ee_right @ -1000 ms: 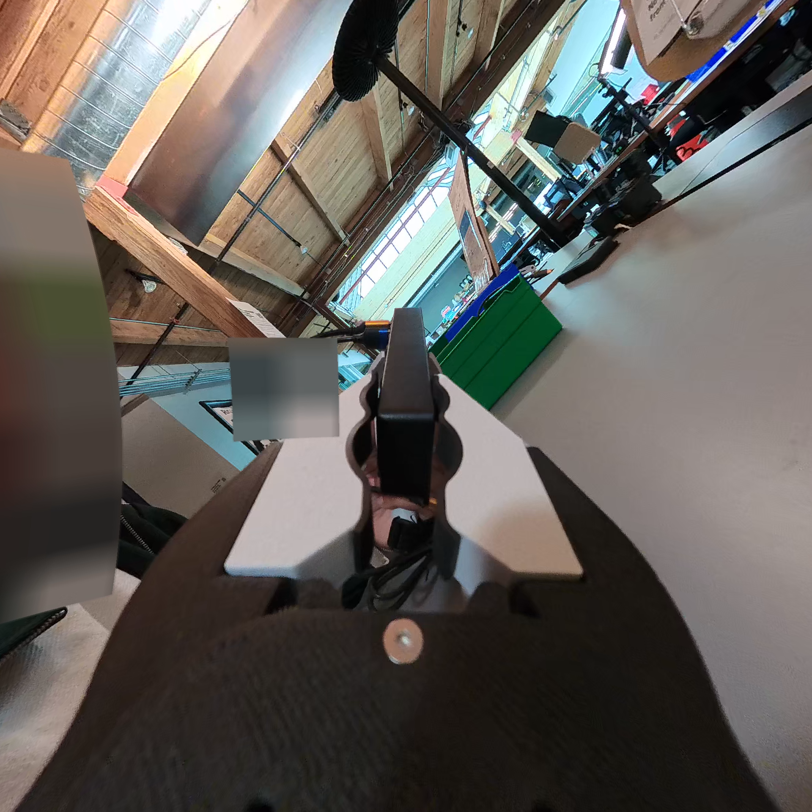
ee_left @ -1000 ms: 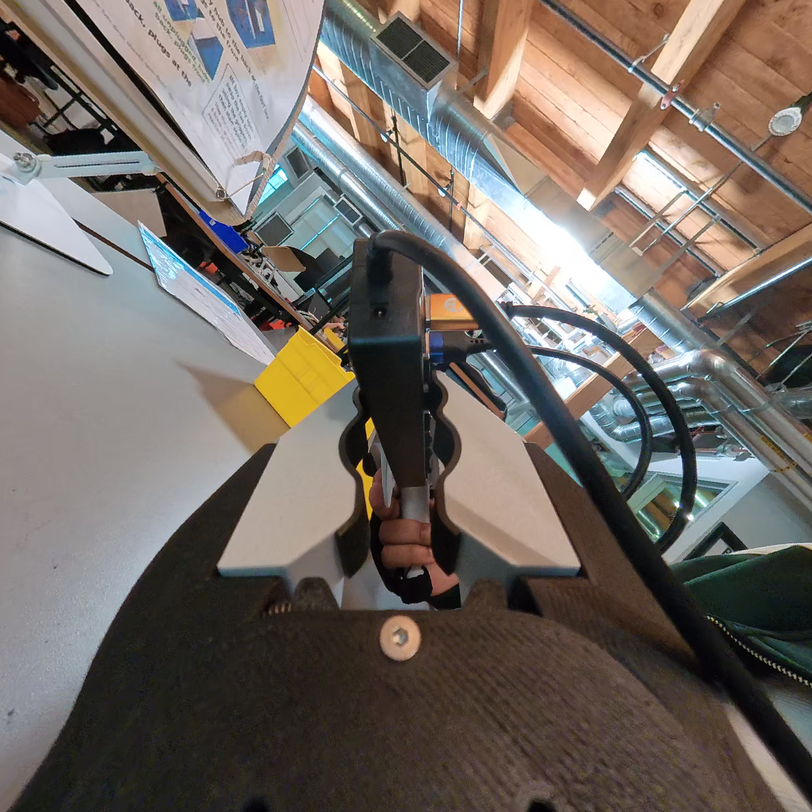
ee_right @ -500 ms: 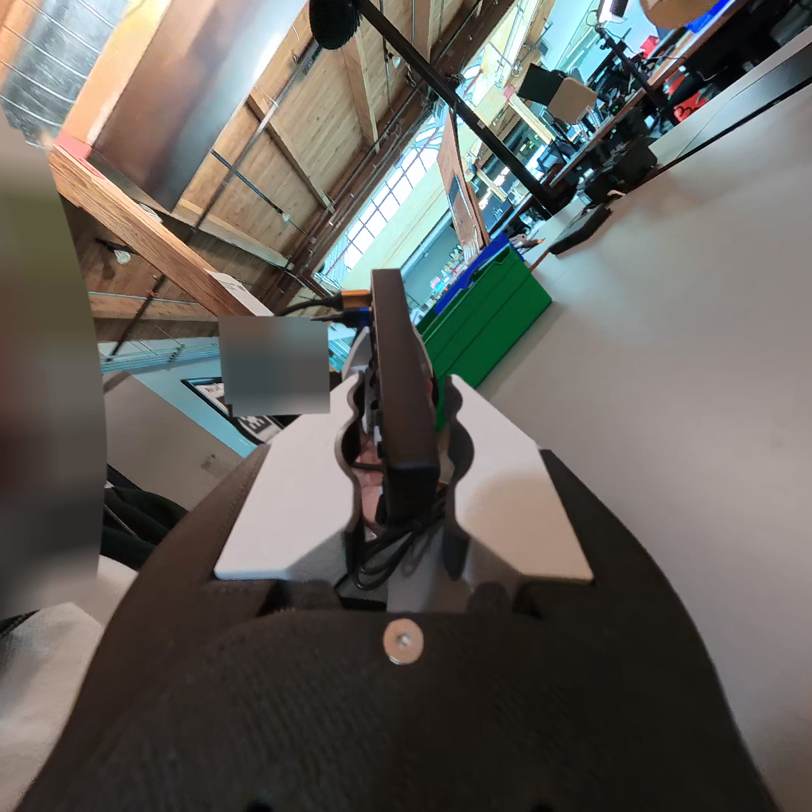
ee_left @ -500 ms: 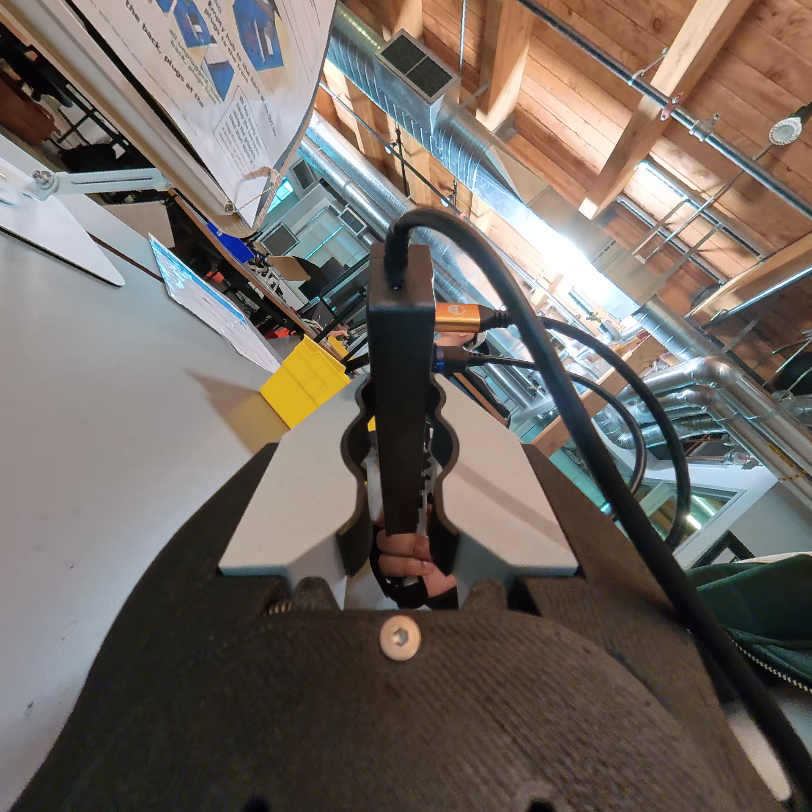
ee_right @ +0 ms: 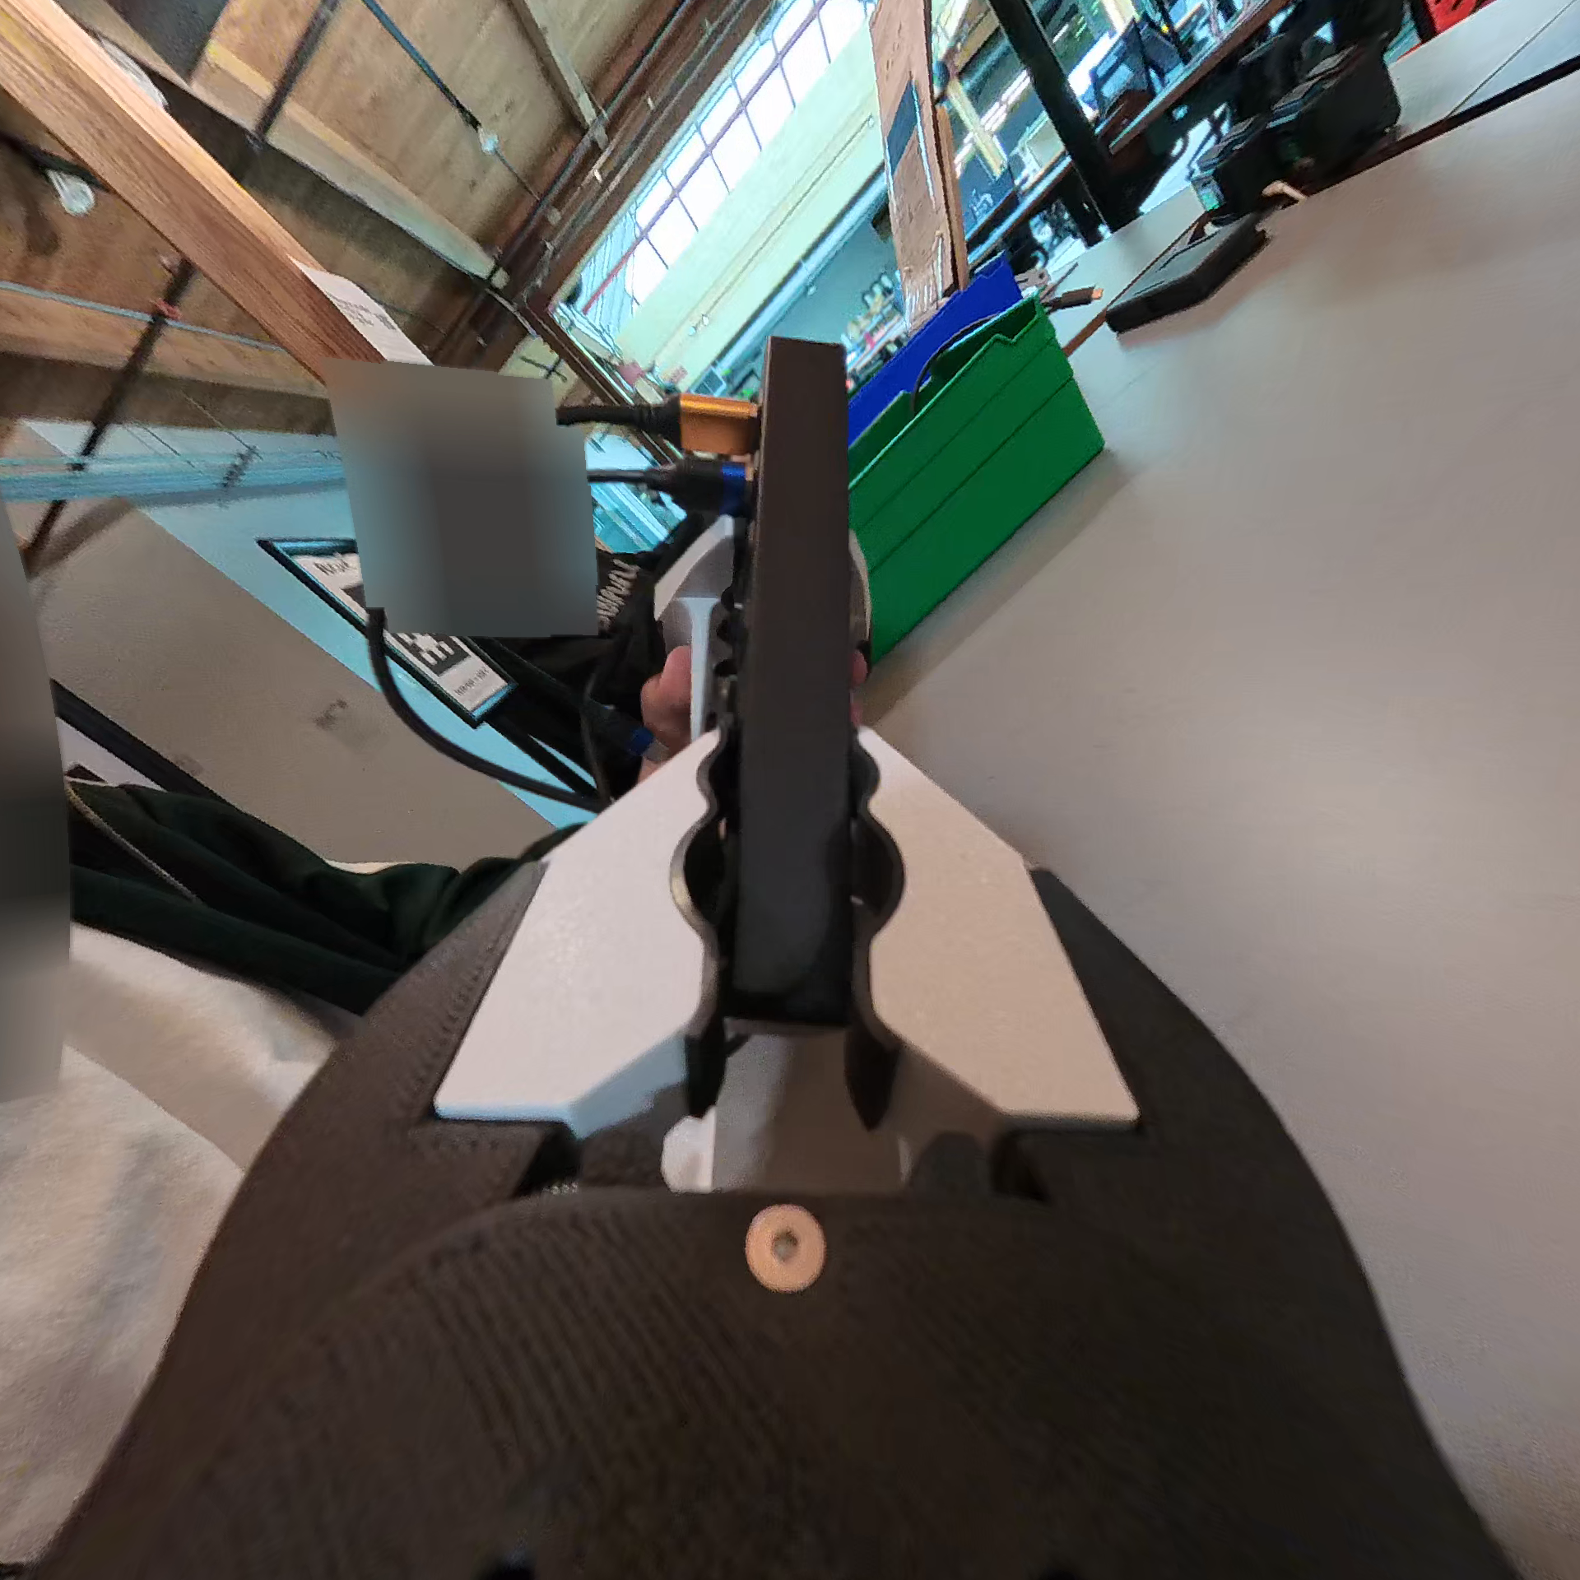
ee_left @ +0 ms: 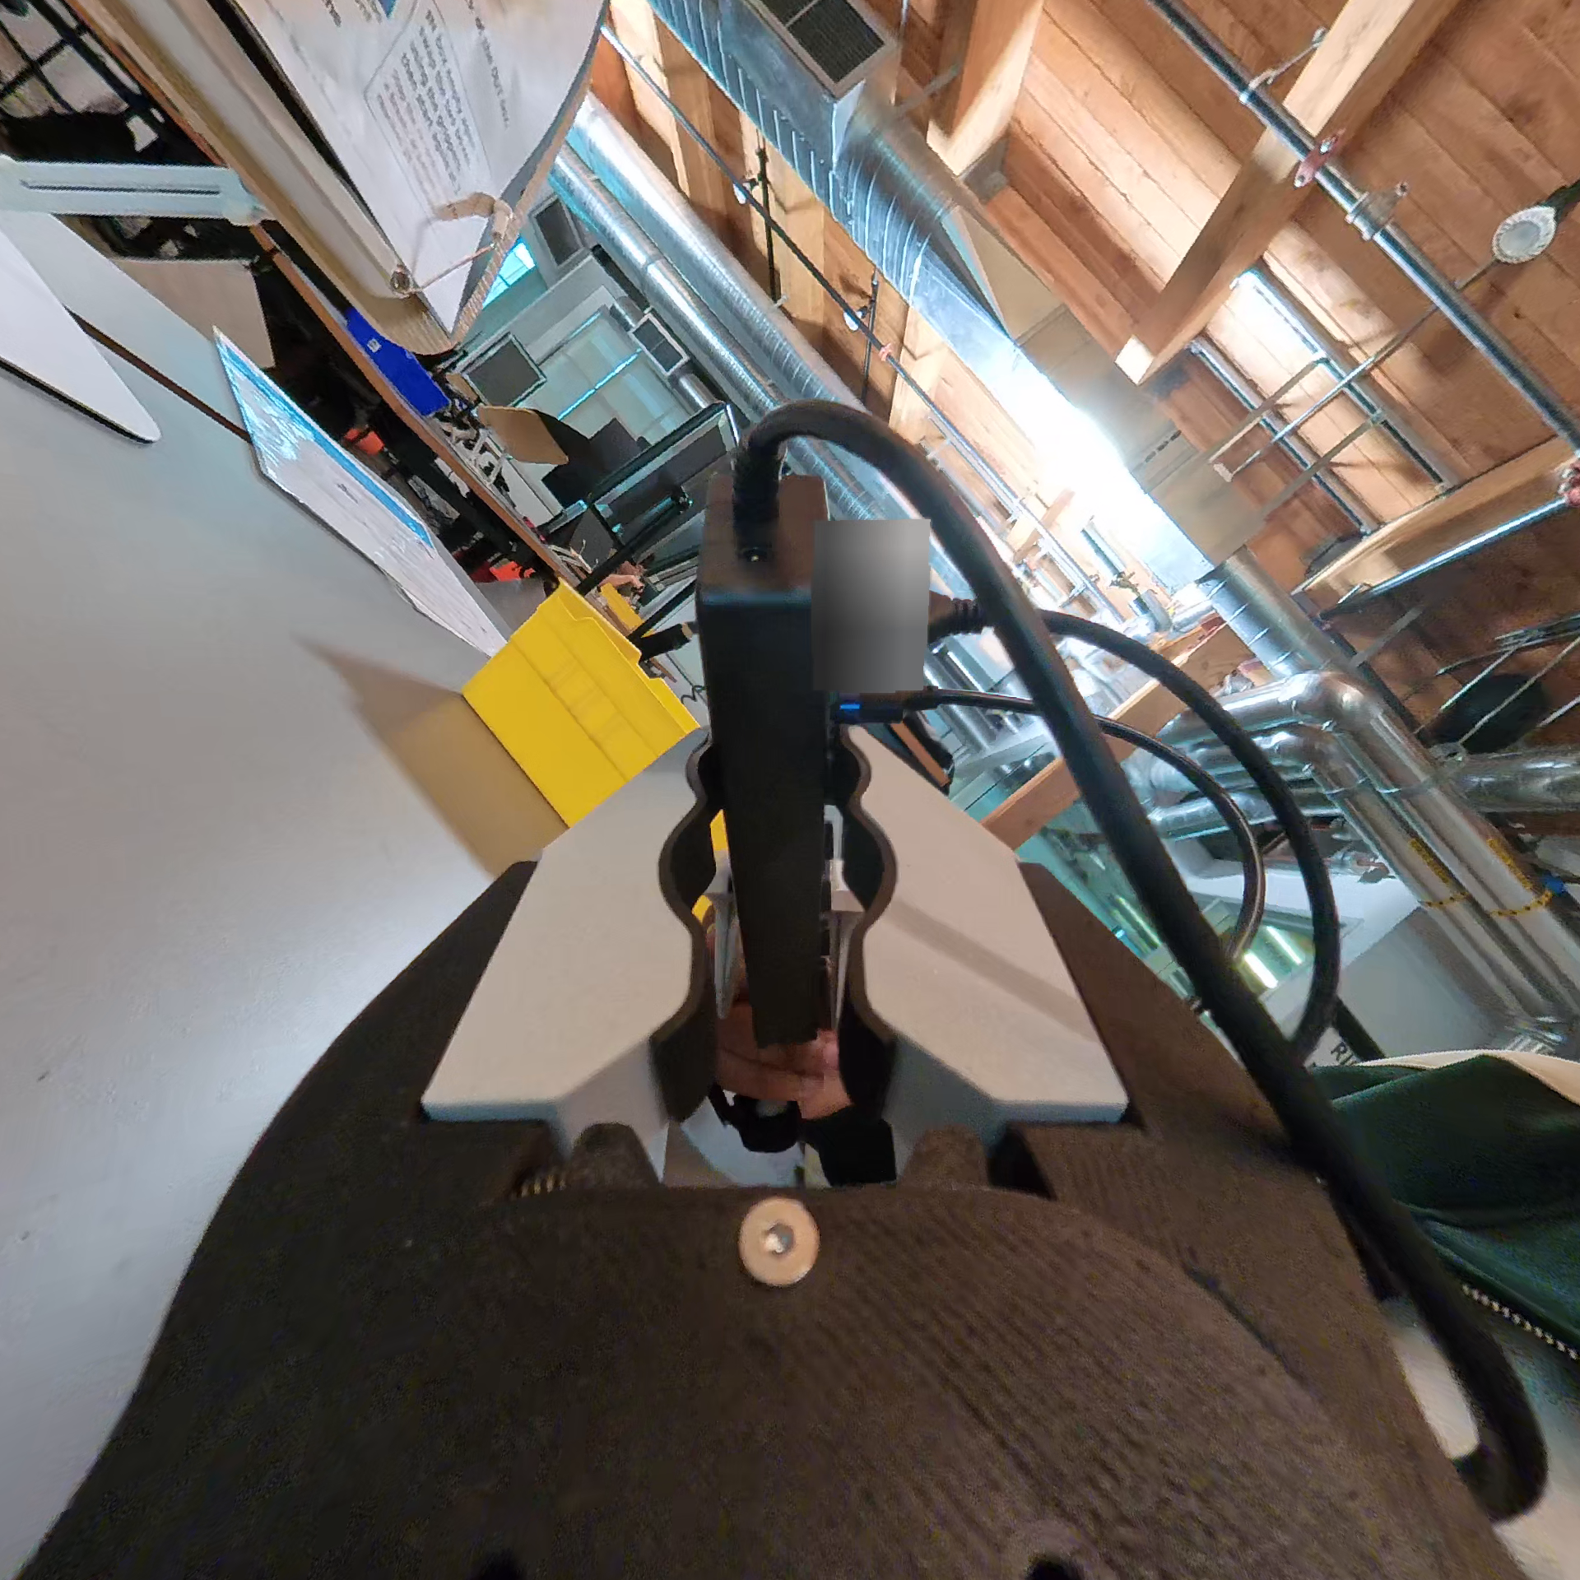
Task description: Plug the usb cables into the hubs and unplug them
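Left wrist view: left tool [ee_left: 774, 906] pinching hub [ee_left: 763, 769] | right tool [ee_right: 791, 889] re-clamped hub, previously loosened

Daylight glares white through the skylight [ee_left: 1086, 445] and the windows [ee_right: 684, 214]. The yellow bin [ee_left: 573, 692] casts a soft shadow on the table [ee_left: 171, 769]. Fisheye bending warps the edges, with slight blur.
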A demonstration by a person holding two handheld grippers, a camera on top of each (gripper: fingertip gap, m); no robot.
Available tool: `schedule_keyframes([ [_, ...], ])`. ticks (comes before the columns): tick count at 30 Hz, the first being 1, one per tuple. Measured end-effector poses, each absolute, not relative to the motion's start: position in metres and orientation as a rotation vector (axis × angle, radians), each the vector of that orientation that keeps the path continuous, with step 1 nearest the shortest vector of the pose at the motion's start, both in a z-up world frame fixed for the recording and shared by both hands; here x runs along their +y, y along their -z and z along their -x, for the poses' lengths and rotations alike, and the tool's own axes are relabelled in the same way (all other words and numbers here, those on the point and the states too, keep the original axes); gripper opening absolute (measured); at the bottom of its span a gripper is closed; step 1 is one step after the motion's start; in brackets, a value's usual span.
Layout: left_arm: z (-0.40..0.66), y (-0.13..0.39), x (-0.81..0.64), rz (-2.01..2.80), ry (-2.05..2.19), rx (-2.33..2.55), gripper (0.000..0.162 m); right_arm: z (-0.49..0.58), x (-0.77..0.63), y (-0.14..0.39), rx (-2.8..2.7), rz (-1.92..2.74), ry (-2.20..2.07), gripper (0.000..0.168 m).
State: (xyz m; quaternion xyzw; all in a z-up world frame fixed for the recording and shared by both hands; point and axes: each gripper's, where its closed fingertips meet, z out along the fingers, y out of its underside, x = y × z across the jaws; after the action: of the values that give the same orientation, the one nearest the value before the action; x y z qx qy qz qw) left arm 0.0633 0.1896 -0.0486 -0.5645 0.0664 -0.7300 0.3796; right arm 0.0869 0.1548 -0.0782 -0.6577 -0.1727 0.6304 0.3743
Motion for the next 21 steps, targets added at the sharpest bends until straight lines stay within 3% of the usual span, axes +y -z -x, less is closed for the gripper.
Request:
schedule_keyframes([
  [2, -0.065, 0.048, 0.189, 1.433, 1.877, 0.163, 0.023, -0.091, 0.157, 0.072, -0.354, 1.650, -1.694, 0.023],
  [8, -0.074, 0.051, 0.185, 1.461, 1.862, 0.170, 0.045, -0.096, 0.162, 0.065, -0.215, 1.586, -1.803, 0.022],
  [21, -0.087, 0.057, 0.176, 1.473, 1.872, 0.144, 0.037, -0.086, 0.162, 0.064, -0.114, 1.533, -1.786, 0.022],
])
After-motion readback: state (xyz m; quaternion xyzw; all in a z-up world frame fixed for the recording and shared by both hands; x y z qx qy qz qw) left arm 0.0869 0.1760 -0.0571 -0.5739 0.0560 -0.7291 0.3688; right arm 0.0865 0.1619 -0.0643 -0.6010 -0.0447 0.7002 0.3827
